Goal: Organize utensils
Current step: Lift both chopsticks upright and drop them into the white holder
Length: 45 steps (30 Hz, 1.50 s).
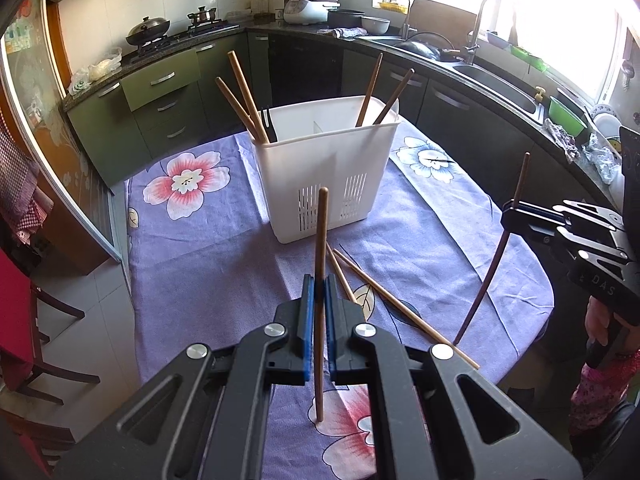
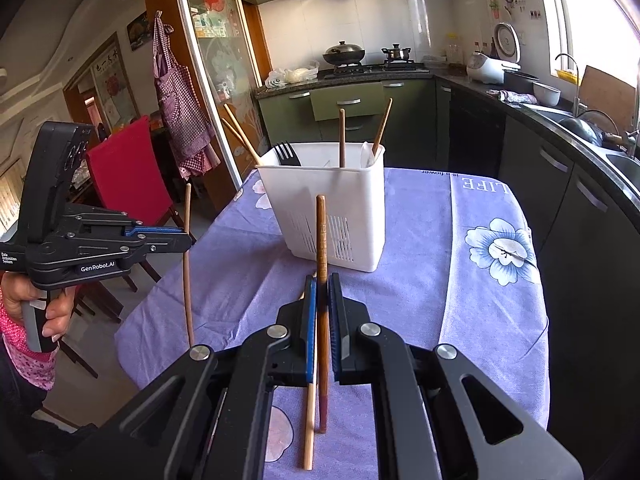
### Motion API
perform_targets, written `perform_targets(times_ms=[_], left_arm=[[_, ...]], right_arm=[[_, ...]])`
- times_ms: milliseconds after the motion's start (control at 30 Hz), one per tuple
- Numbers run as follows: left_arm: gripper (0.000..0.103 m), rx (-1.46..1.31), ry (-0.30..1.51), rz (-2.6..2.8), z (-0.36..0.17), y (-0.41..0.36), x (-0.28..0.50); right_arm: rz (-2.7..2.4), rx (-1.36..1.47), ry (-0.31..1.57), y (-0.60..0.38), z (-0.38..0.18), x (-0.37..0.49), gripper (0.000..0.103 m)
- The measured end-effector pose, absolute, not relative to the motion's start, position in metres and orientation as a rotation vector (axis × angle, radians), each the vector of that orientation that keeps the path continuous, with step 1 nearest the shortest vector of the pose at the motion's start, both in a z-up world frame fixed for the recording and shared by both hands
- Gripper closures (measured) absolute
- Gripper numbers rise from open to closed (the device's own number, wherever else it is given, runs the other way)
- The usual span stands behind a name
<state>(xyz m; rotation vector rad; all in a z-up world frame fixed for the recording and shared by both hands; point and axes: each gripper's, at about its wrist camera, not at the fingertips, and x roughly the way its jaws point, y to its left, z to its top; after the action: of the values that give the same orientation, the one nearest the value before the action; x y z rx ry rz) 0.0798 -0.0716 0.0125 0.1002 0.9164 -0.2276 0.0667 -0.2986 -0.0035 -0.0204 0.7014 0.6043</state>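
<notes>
Nearest, the left tongs (image 1: 319,292) are clamped on a light wooden chopstick (image 1: 320,240) held upright with its tip on the bench (image 1: 224,256), and the right tongs (image 2: 322,296) grip a darker chopstick (image 2: 322,240) the same way, so both are lifted but not yet stowed. Just beyond, two loose chopsticks (image 1: 384,296) lie on the cloth, still to be collected. Farther back, the white utensil caddy (image 1: 328,176) already holds four chopsticks, a black fork (image 2: 286,154) and a white utensil, so the job looks over halfway.

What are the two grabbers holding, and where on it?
Each holds one upright chopstick near its middle: left gripper a light chopstick, right gripper a darker chopstick.
</notes>
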Motion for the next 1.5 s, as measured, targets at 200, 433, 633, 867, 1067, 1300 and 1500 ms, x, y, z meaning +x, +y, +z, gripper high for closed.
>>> perform_targets(times_ms=[200,433,633,867,1067,1300,1500], left_arm=[[0.098,0.093,0.882,-0.231,0.027,-0.070,0.076],[0.098,0.063,0.844,-0.255,0.051,-0.067,0.080],[0.098,0.039,0.785,-0.294,0.091,-0.070,0.094],[0.098,0.048,0.687,-0.294,0.148,-0.078,0.117],[0.098,0.039,0.637,-0.281,0.183,-0.084,0.139],[0.098,0.046,0.603,-0.212,0.195,-0.087,0.172],[0.098,0.060,0.678,-0.156,0.162,-0.087,0.206]], right_arm=[[0.609,-0.008,0.660,-0.301,0.012,0.066,0.096],[0.634,0.017,0.600,-0.297,0.049,0.077,0.096],[0.651,0.001,0.559,-0.286,0.077,0.082,0.096],[0.666,-0.015,0.537,-0.274,0.098,0.086,0.096],[0.681,-0.016,0.518,-0.265,0.119,0.096,0.096],[0.698,0.034,0.475,-0.260,0.149,0.118,0.096],[0.658,0.072,0.412,-0.255,0.175,0.143,0.096]])
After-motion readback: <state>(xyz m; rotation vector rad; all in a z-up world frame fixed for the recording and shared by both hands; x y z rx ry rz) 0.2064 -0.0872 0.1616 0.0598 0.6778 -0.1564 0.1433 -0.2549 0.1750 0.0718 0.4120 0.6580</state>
